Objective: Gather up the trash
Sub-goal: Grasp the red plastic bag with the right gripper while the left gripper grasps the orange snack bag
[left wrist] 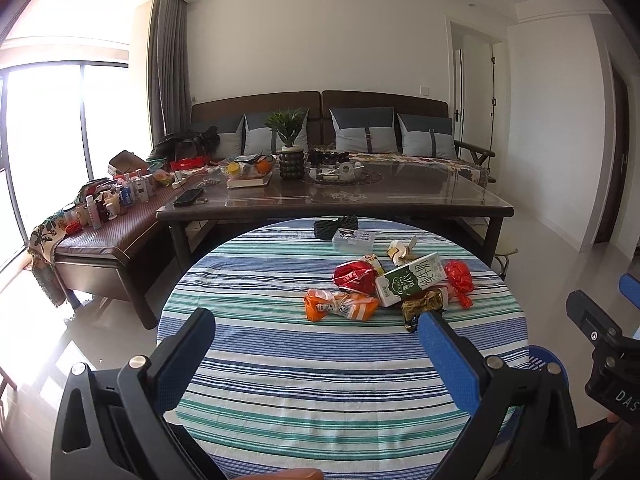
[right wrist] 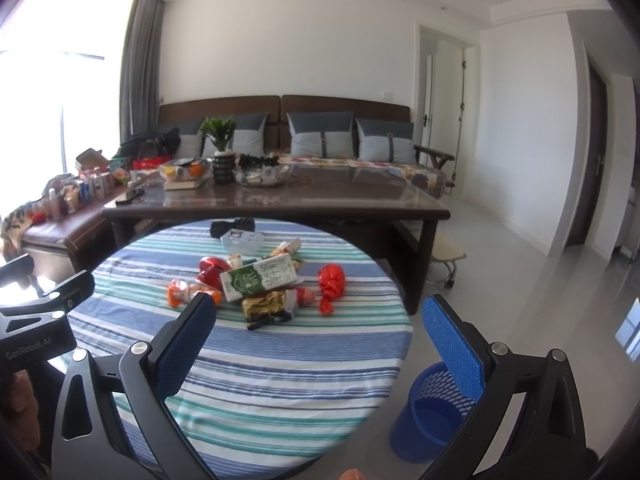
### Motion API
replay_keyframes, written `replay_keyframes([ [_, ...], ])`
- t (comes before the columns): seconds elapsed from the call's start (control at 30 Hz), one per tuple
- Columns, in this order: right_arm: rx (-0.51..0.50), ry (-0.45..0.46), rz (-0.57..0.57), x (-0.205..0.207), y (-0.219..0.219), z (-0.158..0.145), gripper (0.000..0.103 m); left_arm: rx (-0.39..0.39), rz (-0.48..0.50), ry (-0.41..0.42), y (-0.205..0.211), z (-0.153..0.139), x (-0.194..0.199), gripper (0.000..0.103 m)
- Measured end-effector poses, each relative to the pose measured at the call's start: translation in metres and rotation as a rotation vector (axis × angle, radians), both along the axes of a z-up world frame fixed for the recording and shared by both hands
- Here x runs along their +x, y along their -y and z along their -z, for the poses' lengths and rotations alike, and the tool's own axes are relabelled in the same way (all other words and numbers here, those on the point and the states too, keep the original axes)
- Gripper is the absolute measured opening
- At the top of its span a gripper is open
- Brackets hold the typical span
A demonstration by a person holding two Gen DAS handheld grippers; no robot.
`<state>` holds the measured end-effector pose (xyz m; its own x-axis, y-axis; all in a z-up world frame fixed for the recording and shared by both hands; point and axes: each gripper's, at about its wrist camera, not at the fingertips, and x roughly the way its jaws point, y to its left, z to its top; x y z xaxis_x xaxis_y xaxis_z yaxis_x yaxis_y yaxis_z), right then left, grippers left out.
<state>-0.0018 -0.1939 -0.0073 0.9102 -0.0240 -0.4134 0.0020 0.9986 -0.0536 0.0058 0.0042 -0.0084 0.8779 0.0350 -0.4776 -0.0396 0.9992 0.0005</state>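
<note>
Both grippers poised wide over the table, nothing picked up yet.

Nearest me, the left gripper (left wrist: pixel 316 334) and right gripper (right wrist: pixel 316 320) hang above the near edge of the striped table (left wrist: pixel 280 380), jaws spread wide and empty. The blue bin (right wrist: pixel 430 416) stands on the floor just beside the table, on the right. Past the bare cloth the trash lies heaped: an orange wrapper (left wrist: pixel 340 305) closest, a gold wrapper (left wrist: pixel 423 304) touching the milk carton (left wrist: pixel 412 283), a red wrapper (left wrist: pixel 354 275) behind, a red bag (left wrist: pixel 459 280) off right. I'd take the orange wrapper first, since it lies clear, pinching it at the bunched middle.
</note>
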Motion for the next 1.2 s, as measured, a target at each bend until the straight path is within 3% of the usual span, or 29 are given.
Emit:
replay_keyframes([
  [0.1,-0.002,0.0,0.002,0.0,0.0,0.001,0.103,0.003,0.006,0.013,-0.004,0.001,0.0,0.103],
  [0.2,-0.001,-0.002,0.006,0.001,0.001,0.002,0.103,0.058,0.025,0.018,-0.006,0.006,0.001,0.103],
  [0.3,-0.001,-0.007,0.01,0.002,0.001,0.004,0.103,0.075,0.012,-0.021,-0.011,0.017,0.008,0.103],
  [0.57,-0.006,-0.04,0.012,0.01,0.001,0.021,0.103,0.002,-0.035,-0.176,-0.045,0.062,0.036,0.103],
  [0.67,-0.003,-0.061,0.017,0.016,0.003,0.03,0.103,-0.074,0.002,-0.252,-0.054,0.079,0.05,0.103],
  [0.73,-0.005,-0.078,0.023,0.02,0.005,0.037,0.103,-0.118,0.048,-0.284,-0.057,0.088,0.059,0.103],
  [0.83,-0.007,-0.104,0.028,0.025,0.008,0.047,0.103,-0.156,0.211,-0.265,-0.056,0.092,0.078,0.103],
  [0.97,-0.008,-0.13,0.033,0.029,0.013,0.056,0.103,-0.052,0.378,-0.285,-0.049,0.096,0.122,0.103],
  [1.2,0.009,-0.196,0.04,0.04,0.022,0.073,0.103,0.128,0.572,-0.282,-0.038,0.108,0.195,0.103],
])
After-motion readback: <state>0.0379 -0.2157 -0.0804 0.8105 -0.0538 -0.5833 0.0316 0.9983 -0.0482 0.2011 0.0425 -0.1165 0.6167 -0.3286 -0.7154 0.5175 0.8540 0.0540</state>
